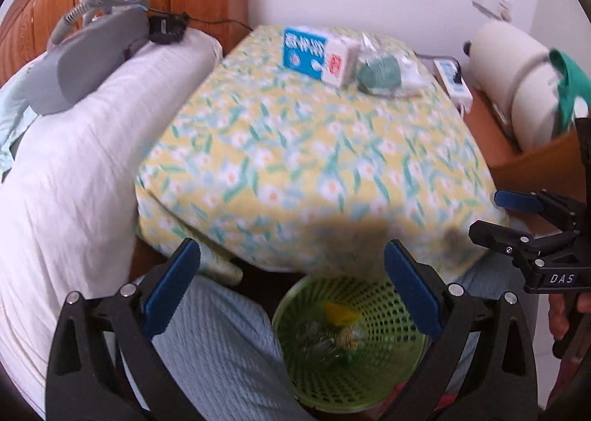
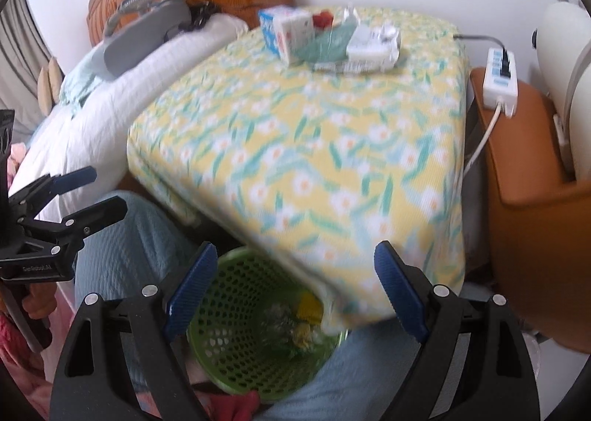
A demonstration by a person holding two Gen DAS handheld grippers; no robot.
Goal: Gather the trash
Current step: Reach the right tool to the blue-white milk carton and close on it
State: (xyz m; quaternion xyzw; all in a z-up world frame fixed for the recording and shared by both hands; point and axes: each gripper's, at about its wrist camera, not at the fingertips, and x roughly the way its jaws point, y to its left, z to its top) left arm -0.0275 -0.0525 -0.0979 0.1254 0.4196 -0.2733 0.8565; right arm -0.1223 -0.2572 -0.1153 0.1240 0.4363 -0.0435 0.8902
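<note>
A green mesh bin (image 1: 376, 369) stands below the near edge of a table with a yellow flowered cloth (image 1: 295, 162); yellow and clear wrappers (image 1: 341, 314) lie in it. It also shows in the right wrist view (image 2: 236, 332). My left gripper (image 1: 291, 288) is open and empty above the bin. My right gripper (image 2: 295, 291) is open and empty over the bin and table edge; it shows at the right of the left view (image 1: 491, 214). At the table's far end lie a blue-white carton (image 1: 317, 55), a green bundle in clear plastic (image 1: 380, 74) and white packets (image 2: 373, 44).
A white pillow (image 1: 92, 147) with a grey device (image 1: 88, 59) lies left of the table. A brown side stand (image 2: 535, 177) holds a white power strip (image 2: 500, 77) at the right. A light blue quilt (image 1: 221, 347) lies by the bin.
</note>
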